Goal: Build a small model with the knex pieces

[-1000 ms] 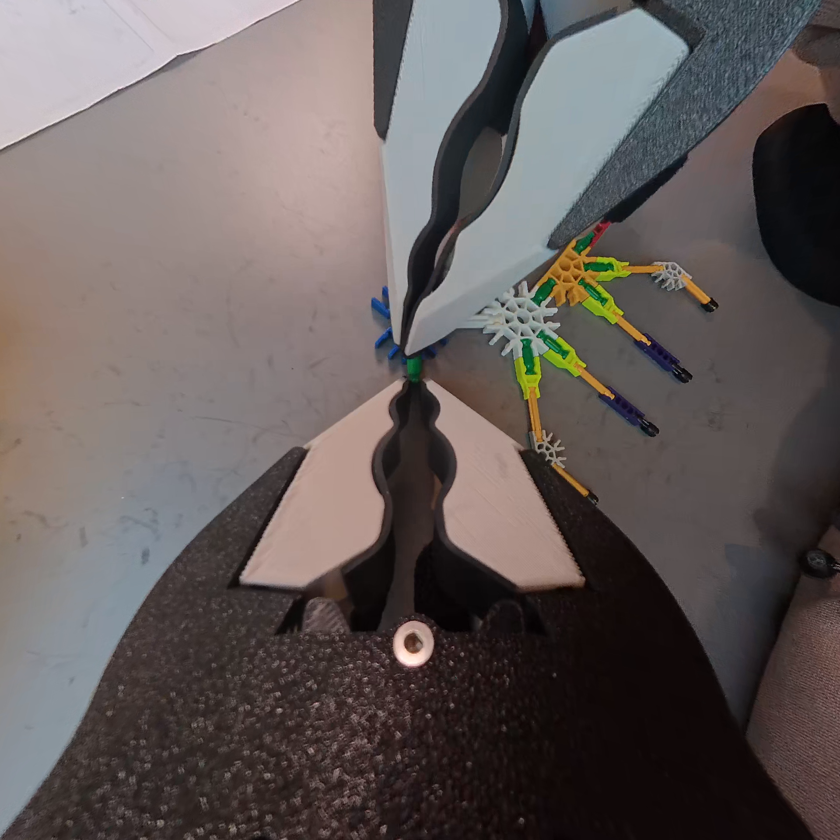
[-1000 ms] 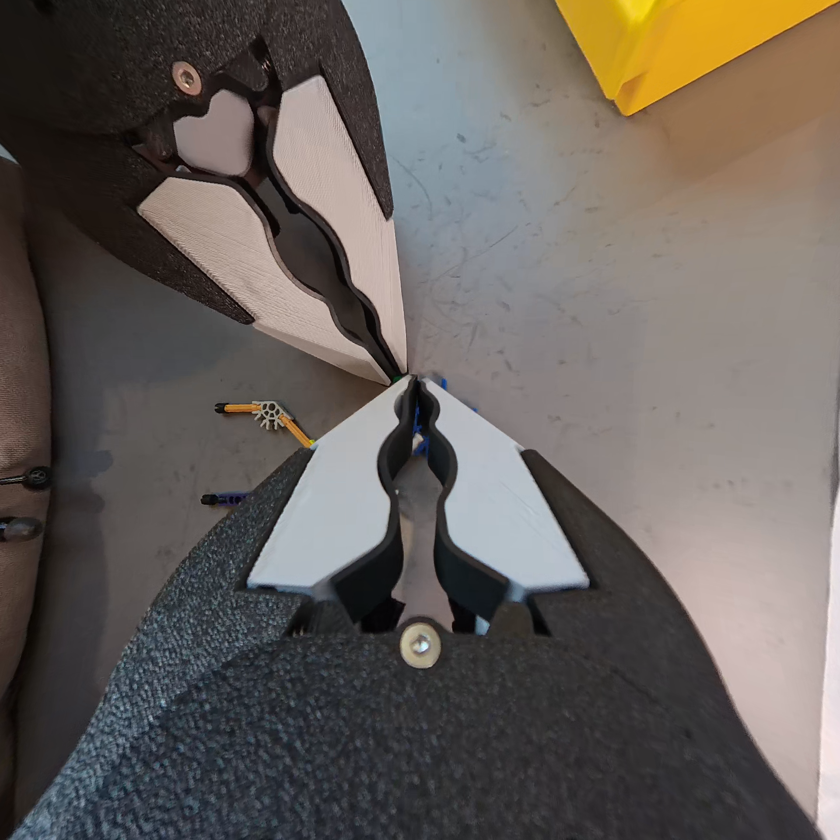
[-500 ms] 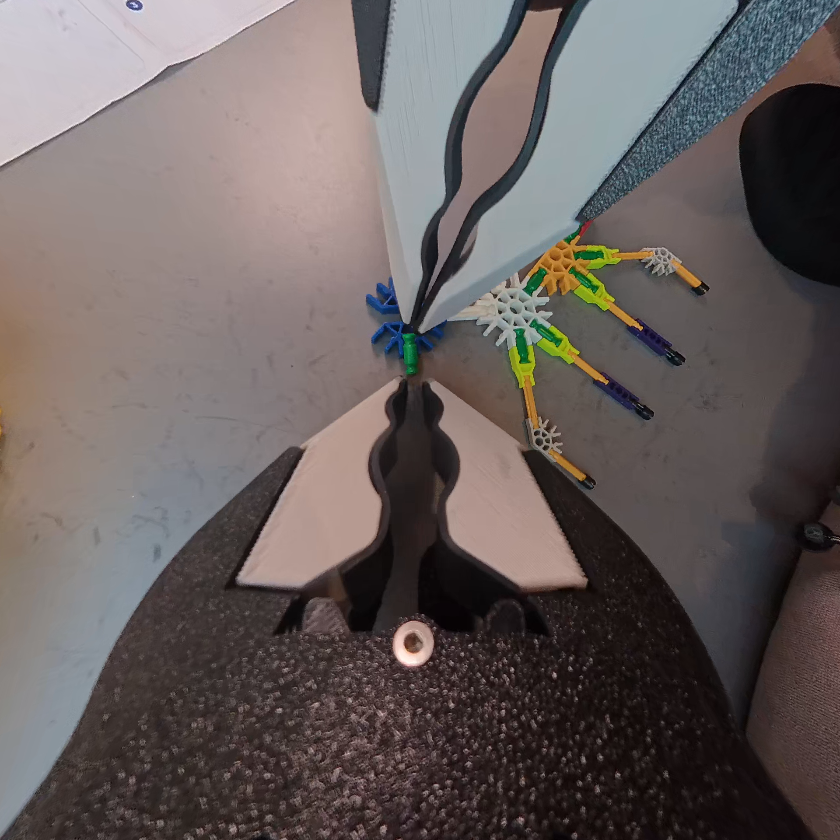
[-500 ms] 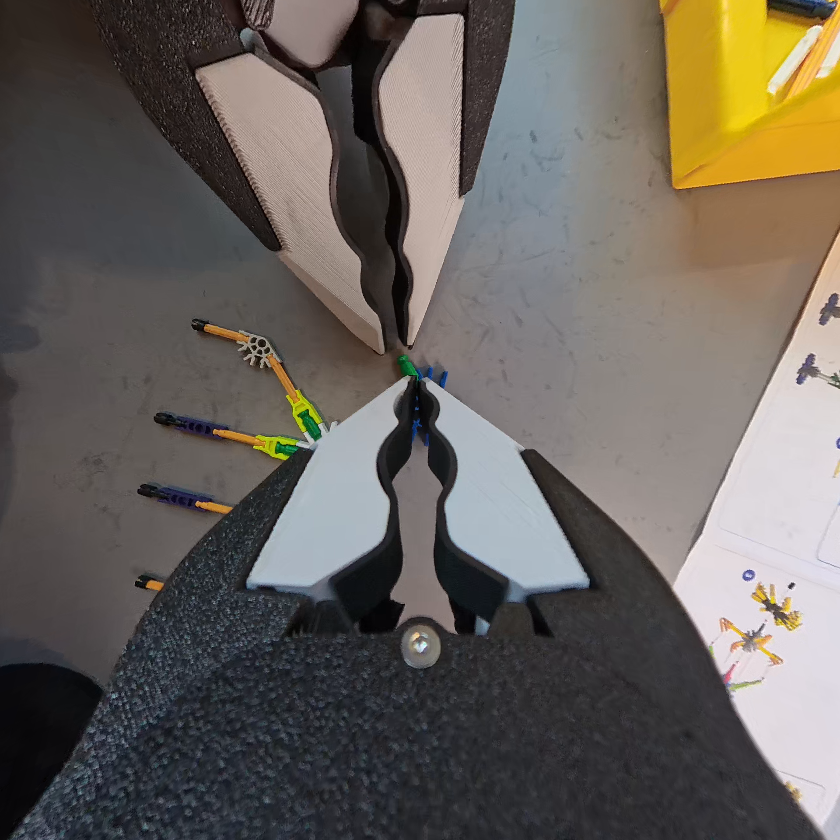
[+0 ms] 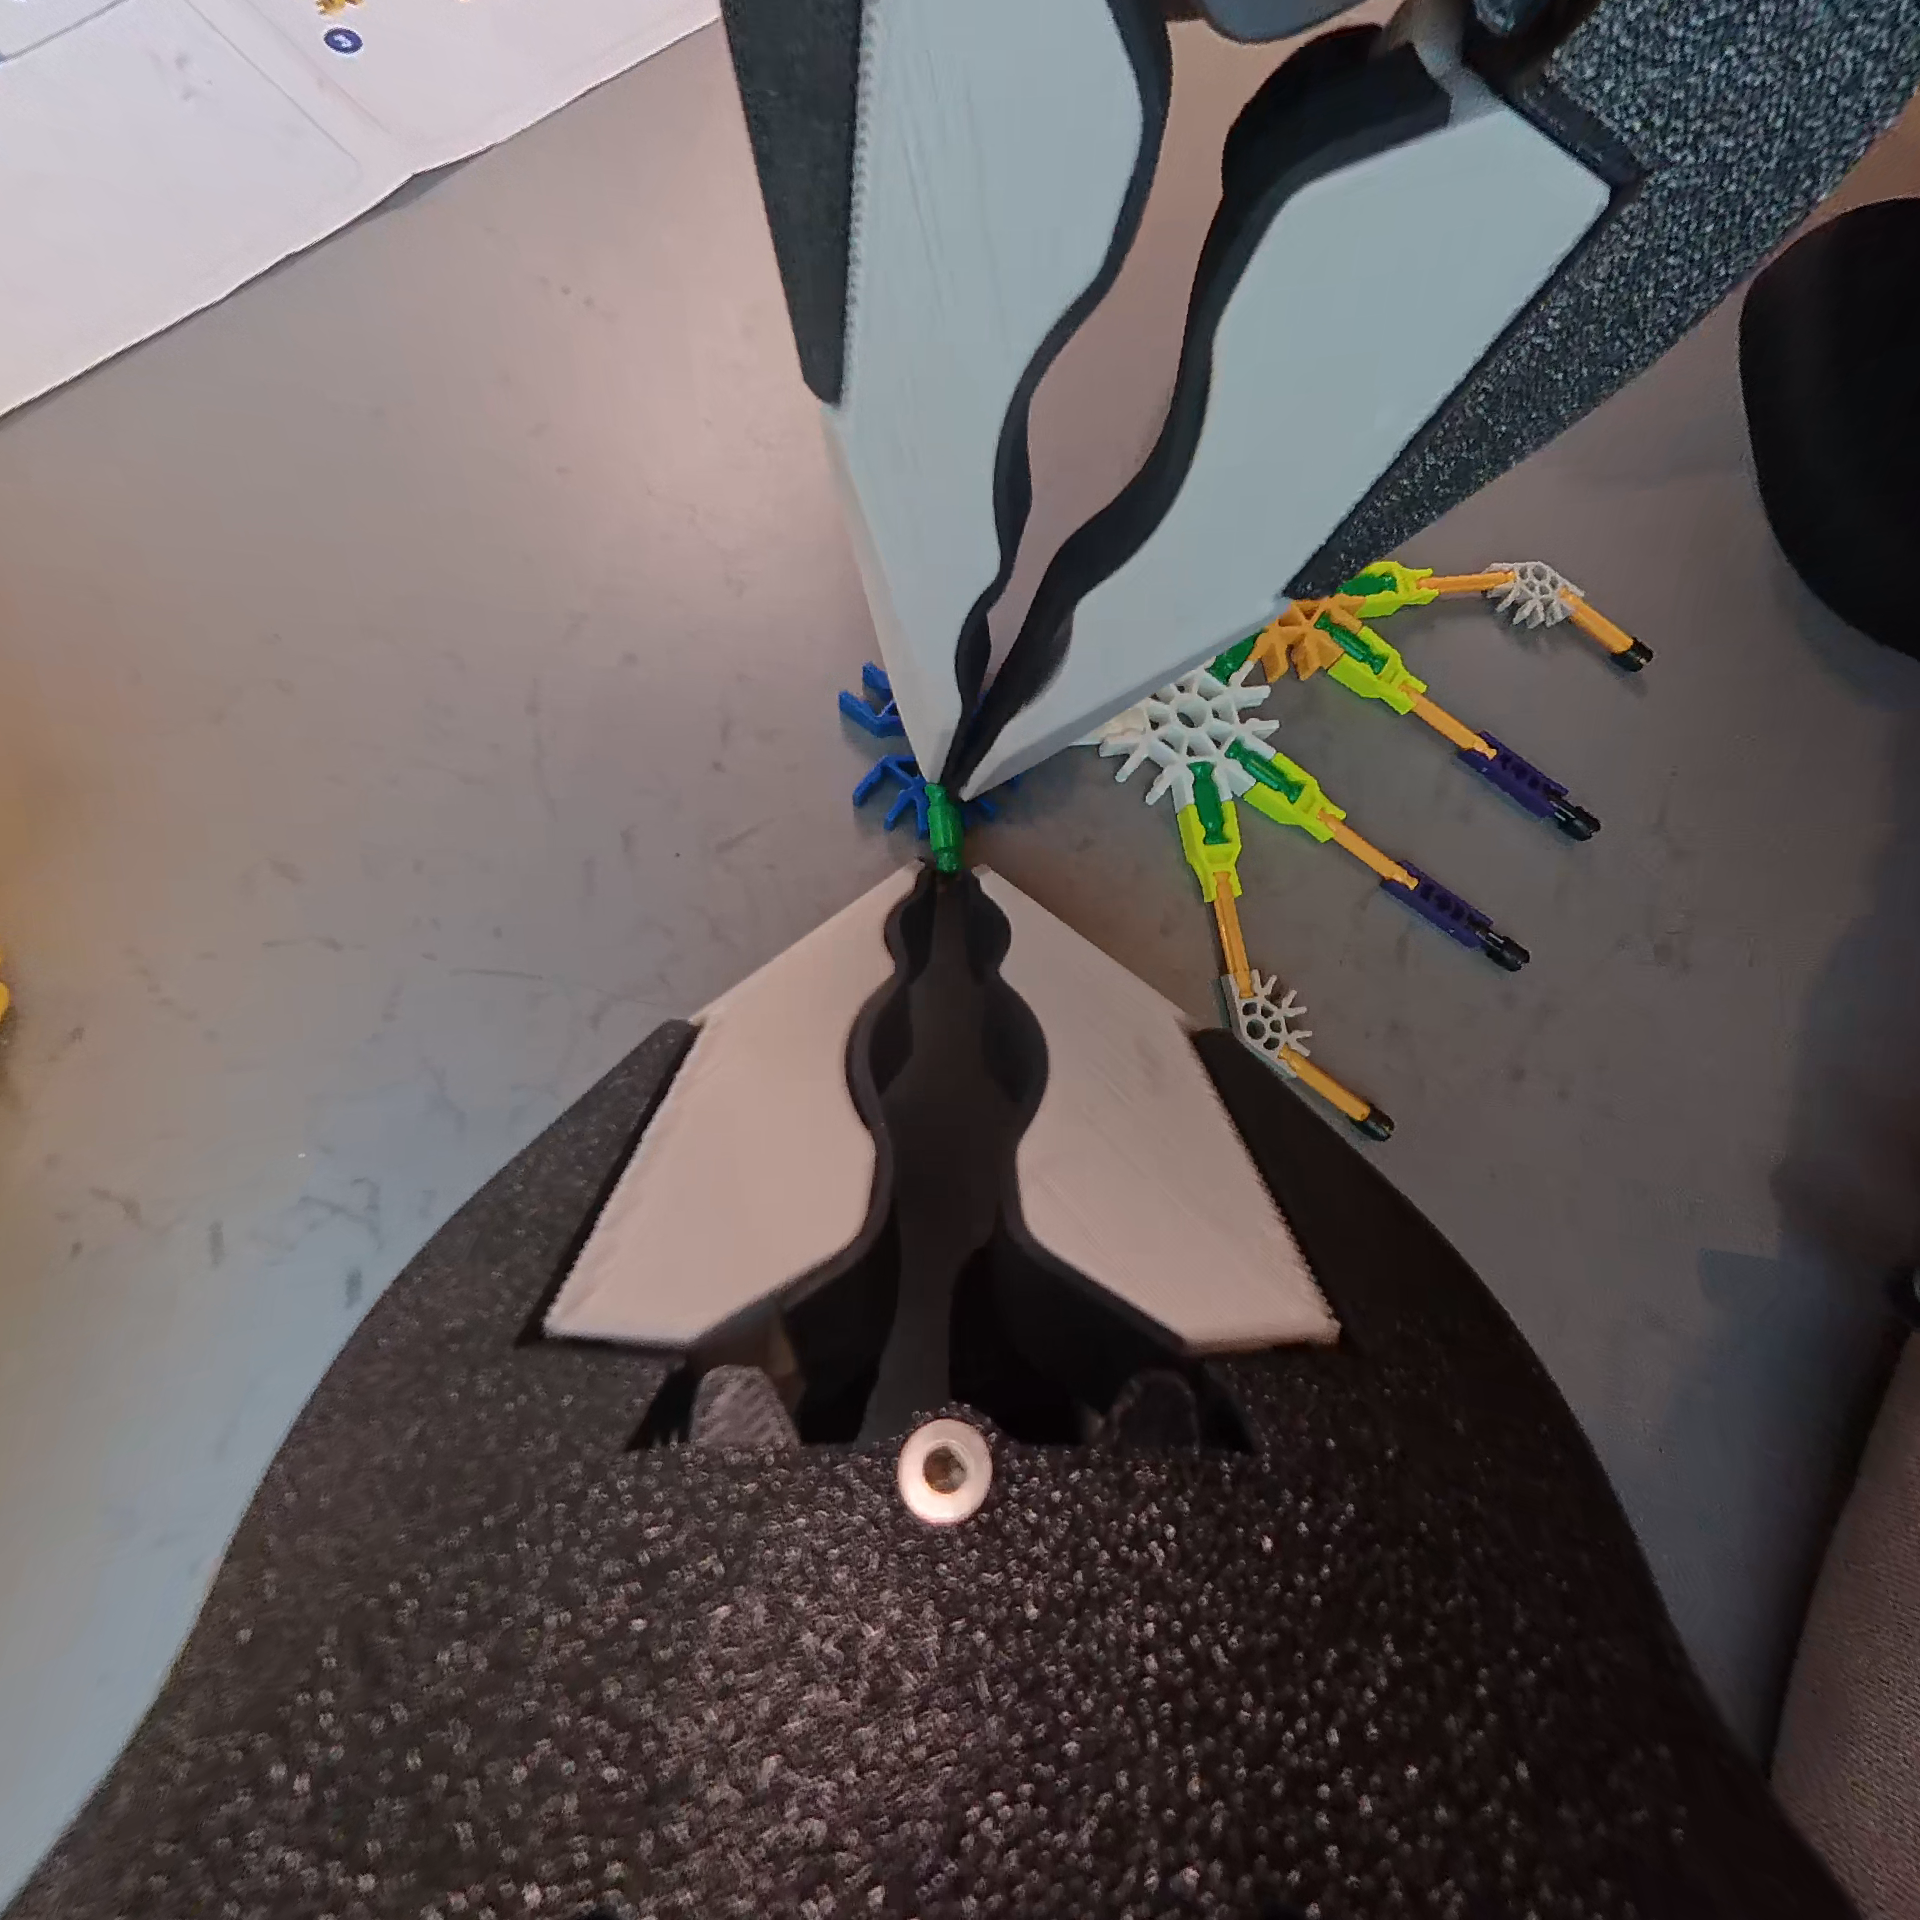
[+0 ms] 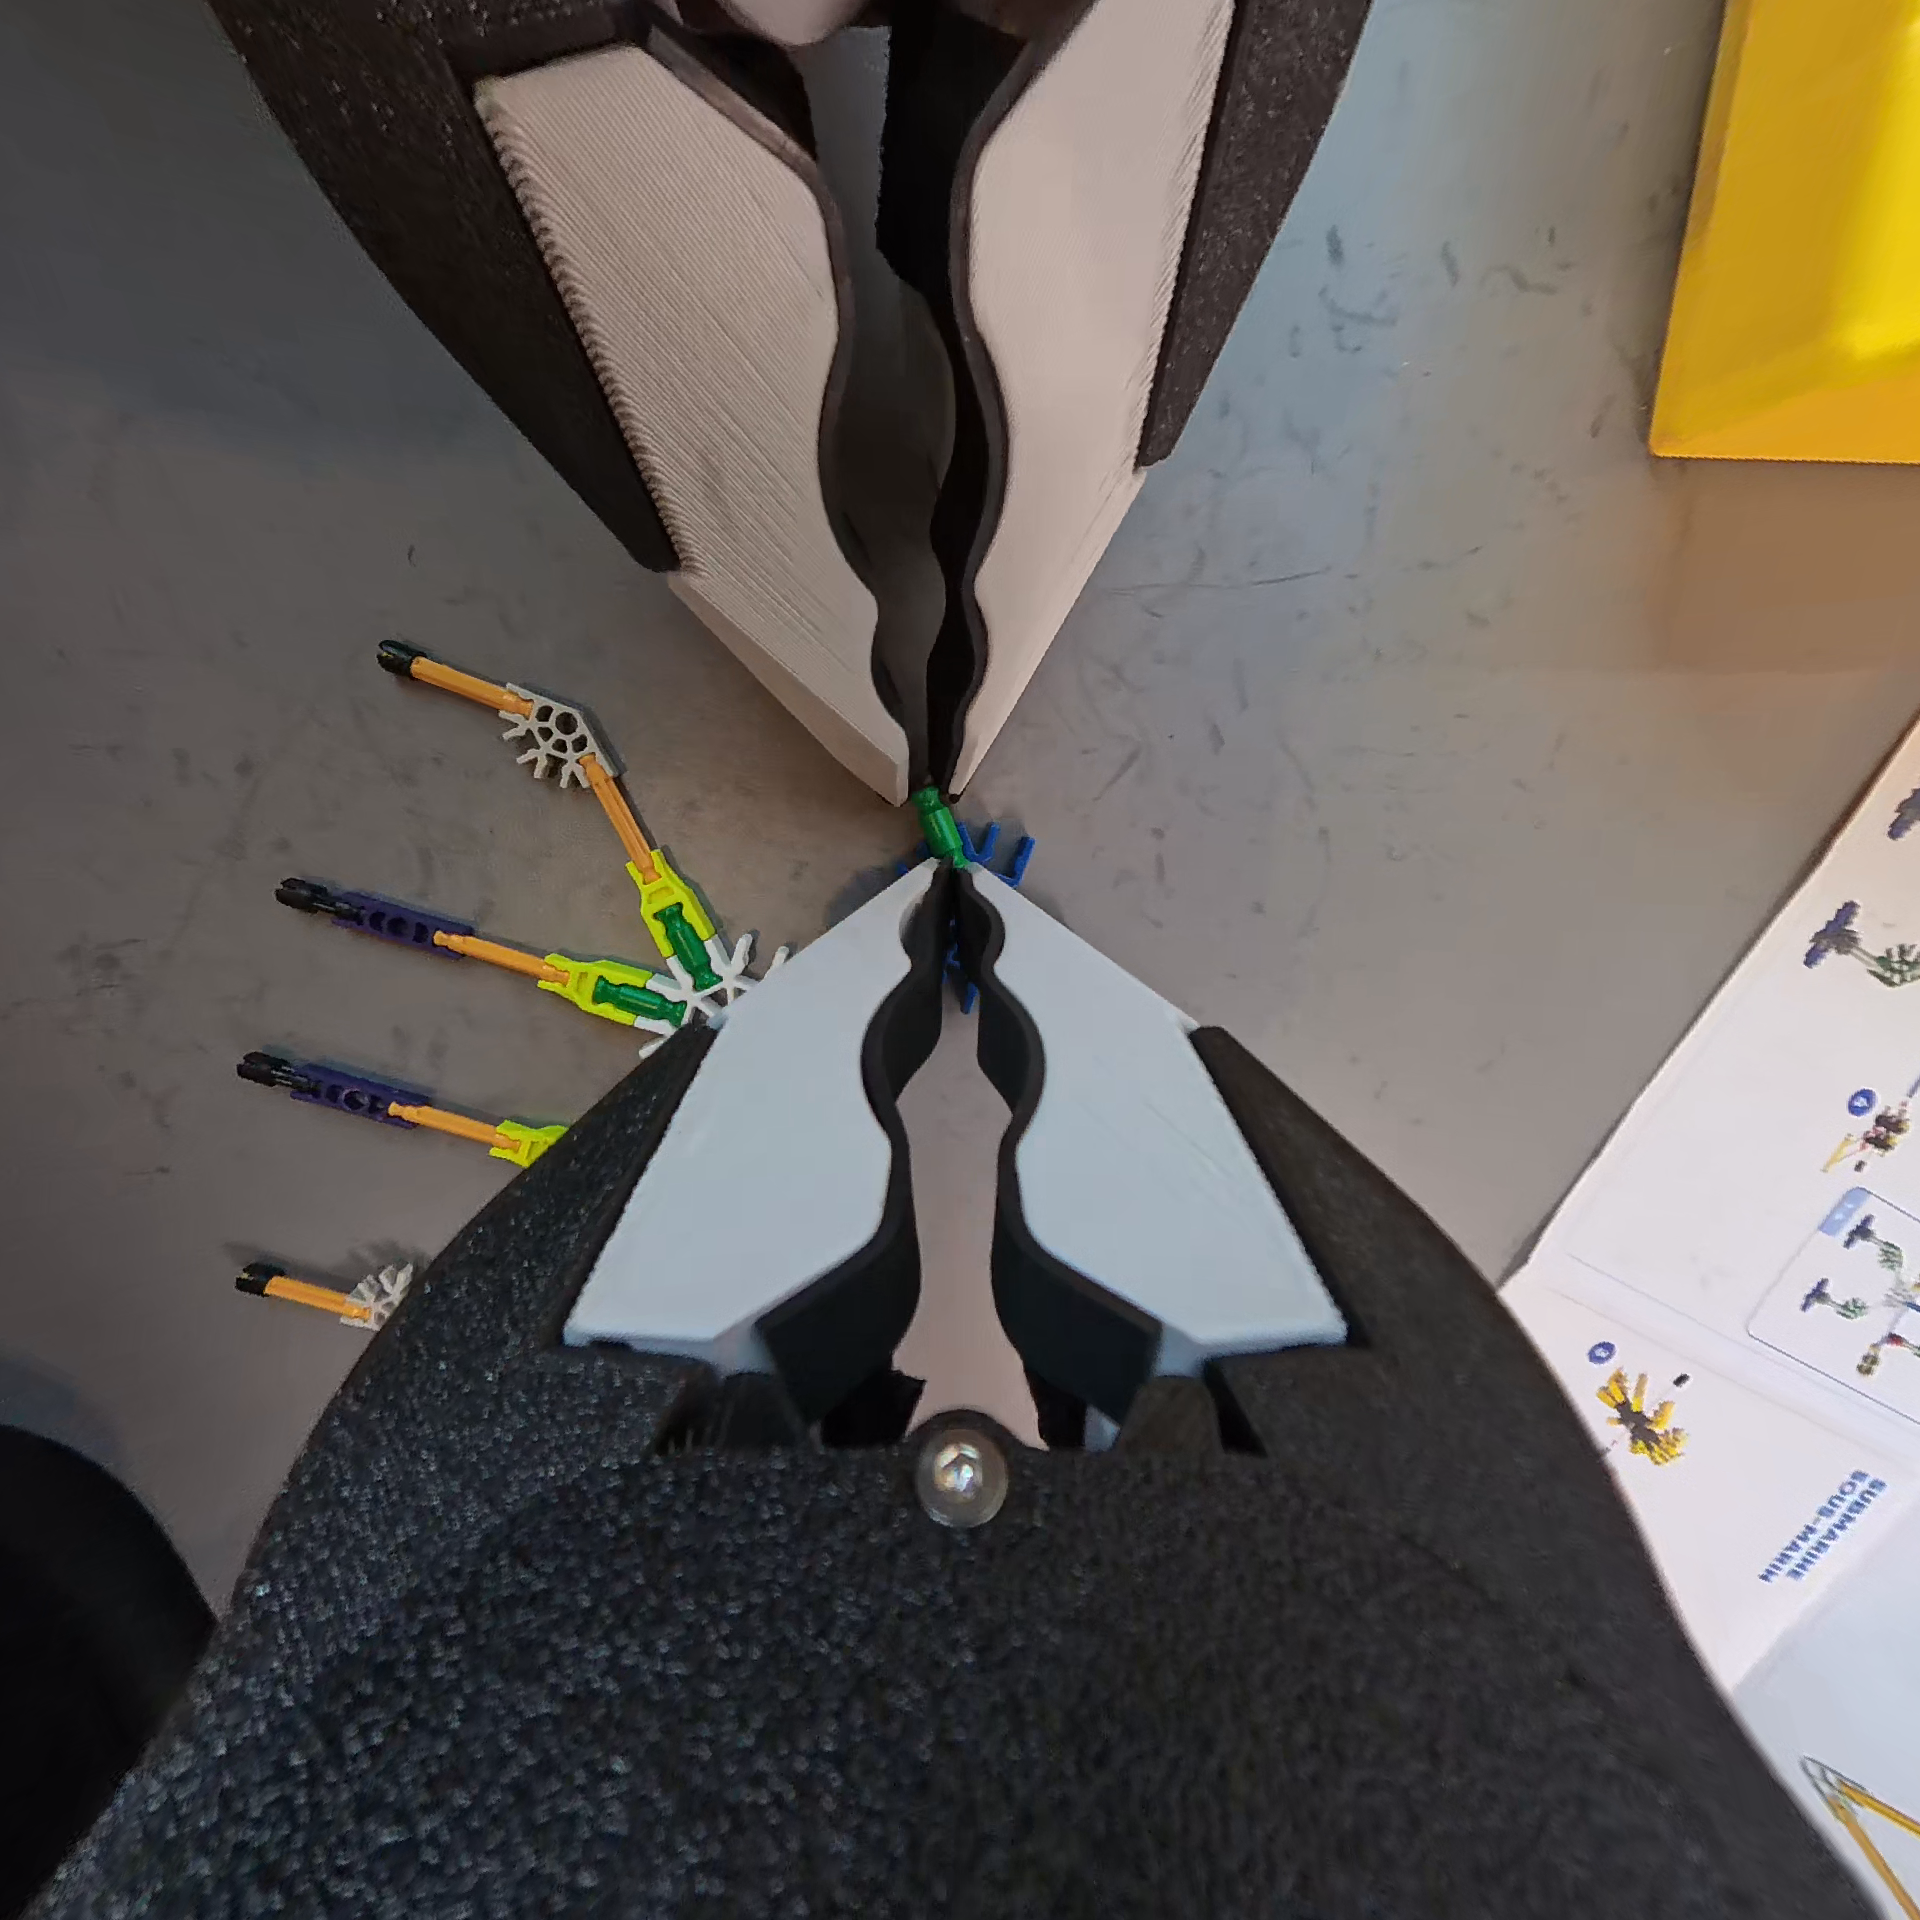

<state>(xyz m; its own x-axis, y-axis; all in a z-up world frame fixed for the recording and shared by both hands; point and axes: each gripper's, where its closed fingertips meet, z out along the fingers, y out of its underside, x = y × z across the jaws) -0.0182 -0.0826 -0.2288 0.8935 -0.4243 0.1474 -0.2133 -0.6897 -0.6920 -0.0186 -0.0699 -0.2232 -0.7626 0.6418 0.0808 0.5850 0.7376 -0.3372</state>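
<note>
My left gripper (image 5: 945, 875) is shut on the near end of a short green rod (image 5: 941, 821). The rod's far end sits in a blue snowflake-shaped connector (image 5: 883, 774). My right gripper (image 5: 958, 792) comes down from the top of the left wrist view and is shut on that blue connector. In the right wrist view my right gripper (image 6: 948, 875) holds the blue connector (image 6: 997, 847), mostly hidden between its pads. The green rod (image 6: 938, 826) sticks out to my left gripper (image 6: 935, 787). The two grippers meet tip to tip just above the grey table (image 5: 416, 623).
A built piece of white and orange connectors with yellow-green, orange and purple rods (image 5: 1205, 727) lies on the table right of the tips; it also shows in the right wrist view (image 6: 582, 977). A printed sheet (image 6: 1766, 1247) lies right, a yellow bin (image 6: 1808, 260) far right. Less than 4 cm separates the two grippers' tips.
Both grippers have swung round each other while staying shut. The tips have drawn slightly apart, so more of the green rod shows between them.
</note>
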